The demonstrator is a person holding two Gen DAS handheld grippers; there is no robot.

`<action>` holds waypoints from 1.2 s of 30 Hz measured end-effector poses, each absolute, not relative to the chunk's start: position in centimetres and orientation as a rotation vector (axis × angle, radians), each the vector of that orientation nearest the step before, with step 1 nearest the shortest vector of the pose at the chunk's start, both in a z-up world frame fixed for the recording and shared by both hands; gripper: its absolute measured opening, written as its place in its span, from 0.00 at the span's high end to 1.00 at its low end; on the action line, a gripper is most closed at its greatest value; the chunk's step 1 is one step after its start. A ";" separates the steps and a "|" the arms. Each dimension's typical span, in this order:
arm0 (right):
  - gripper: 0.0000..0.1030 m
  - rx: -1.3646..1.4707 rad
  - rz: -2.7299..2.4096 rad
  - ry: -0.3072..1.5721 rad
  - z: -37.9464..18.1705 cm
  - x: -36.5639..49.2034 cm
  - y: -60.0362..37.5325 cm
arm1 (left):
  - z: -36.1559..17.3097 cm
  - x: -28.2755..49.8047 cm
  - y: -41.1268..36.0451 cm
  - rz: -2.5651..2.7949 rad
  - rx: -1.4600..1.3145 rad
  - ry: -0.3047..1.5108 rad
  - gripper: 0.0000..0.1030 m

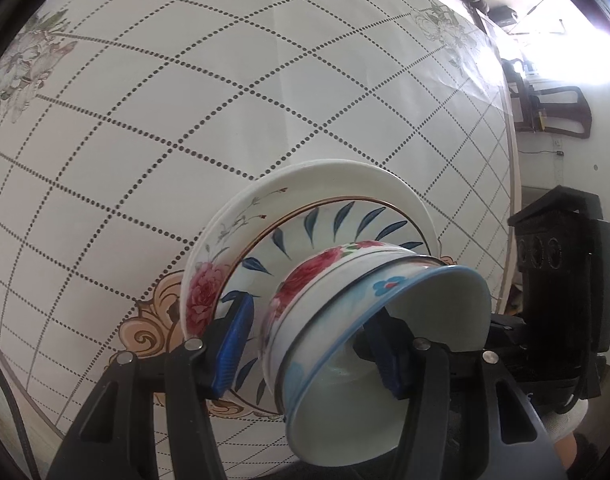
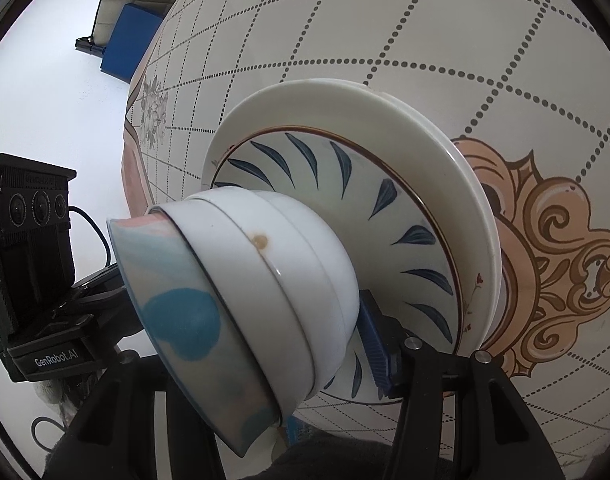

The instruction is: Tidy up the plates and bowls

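A stack stands on the tabletop (image 1: 225, 100): two plates, a white floral plate (image 1: 209, 276) below and a blue-leaf plate (image 1: 337, 220) on it, with three nested bowls on the blue-leaf plate. The top bowl (image 1: 405, 308) is blue-rimmed, over a rose-patterned bowl (image 1: 317, 268) and a third bowl (image 2: 325, 240). The left gripper (image 1: 311, 354) fingers (image 1: 233, 344) and the right gripper (image 2: 249, 344) both straddle the top bowl's wall; whether they clamp it I cannot tell.
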State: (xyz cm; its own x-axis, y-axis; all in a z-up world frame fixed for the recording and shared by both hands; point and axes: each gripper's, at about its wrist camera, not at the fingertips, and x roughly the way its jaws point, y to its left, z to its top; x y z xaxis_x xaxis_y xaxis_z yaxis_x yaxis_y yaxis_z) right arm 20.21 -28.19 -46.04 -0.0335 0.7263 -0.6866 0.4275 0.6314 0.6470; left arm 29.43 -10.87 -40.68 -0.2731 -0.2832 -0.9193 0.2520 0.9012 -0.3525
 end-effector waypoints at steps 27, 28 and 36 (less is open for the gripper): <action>0.05 0.132 -0.028 1.300 -23.5 13.5 -23.9 | -22.3 18.9 -6.4 -0.181 0.162 1.169 0.05; 0.05 0.124 -0.038 1.287 -22.8 12.9 -23.9 | -21.9 18.5 -6.3 -0.178 0.163 1.157 0.05; 0.00 0.120 -0.062 1.214 -19.2 9.1 -23.4 | -19.3 15.6 -6.0 -0.176 0.174 1.111 0.05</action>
State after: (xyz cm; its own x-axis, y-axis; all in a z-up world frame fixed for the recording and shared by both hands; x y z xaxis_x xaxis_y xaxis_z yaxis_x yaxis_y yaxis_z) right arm 9.14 -23.39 -19.22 0.3490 0.0163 -0.9370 0.1117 0.9920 0.0588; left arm 15.56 -5.97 -19.32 0.4325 -0.0535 -0.9000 0.2265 0.9727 0.0510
